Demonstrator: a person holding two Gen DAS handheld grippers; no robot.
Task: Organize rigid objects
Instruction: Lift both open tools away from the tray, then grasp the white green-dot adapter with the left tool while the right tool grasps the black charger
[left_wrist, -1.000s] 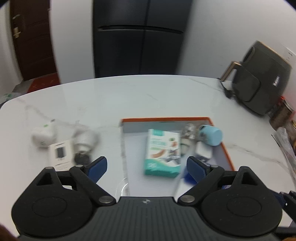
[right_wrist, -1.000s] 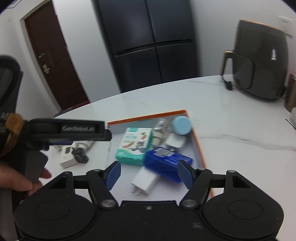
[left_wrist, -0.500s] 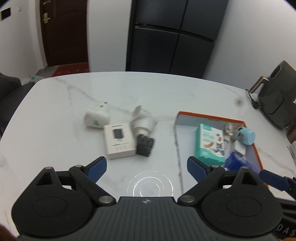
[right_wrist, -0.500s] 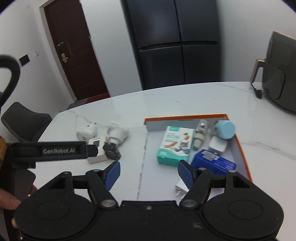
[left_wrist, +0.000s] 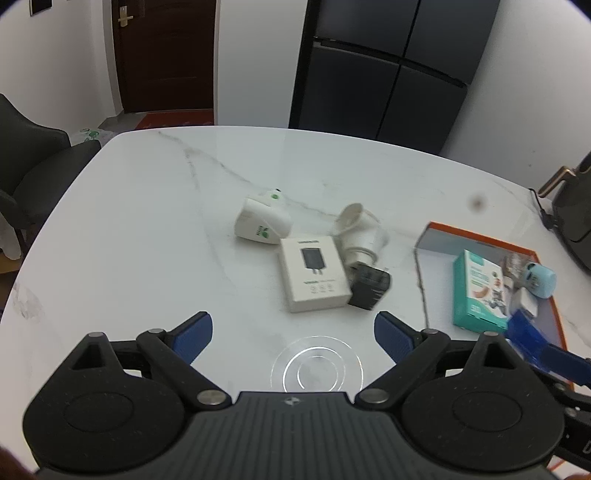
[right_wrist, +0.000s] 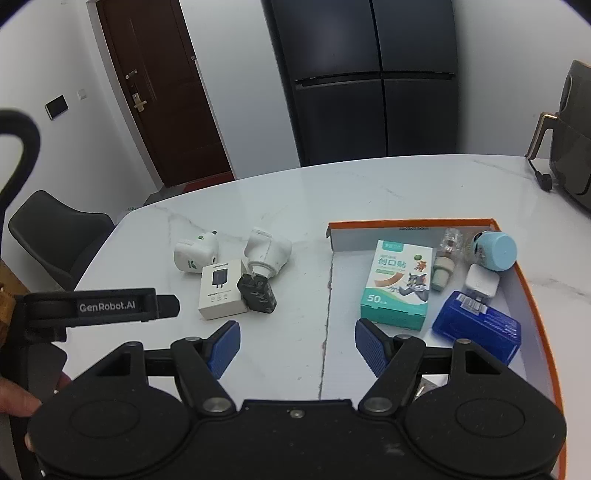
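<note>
The white marble-veined desk fills both views. At right in the right wrist view sits the shallow orange-rimmed cardboard tray, holding a teal bandage box, a glossy blue plastic case and a pale blue round cap. Above the left gripper, whose blue ribbed fingers gape wide and empty, lie a flat white charger box, a white rounded adapter and a black ridged plug, touching the box. The right gripper is equally spread, holding nothing.

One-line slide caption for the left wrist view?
Open left gripper hovers before white charger box and black plug adapter; orange-rimmed tray at right.
</note>
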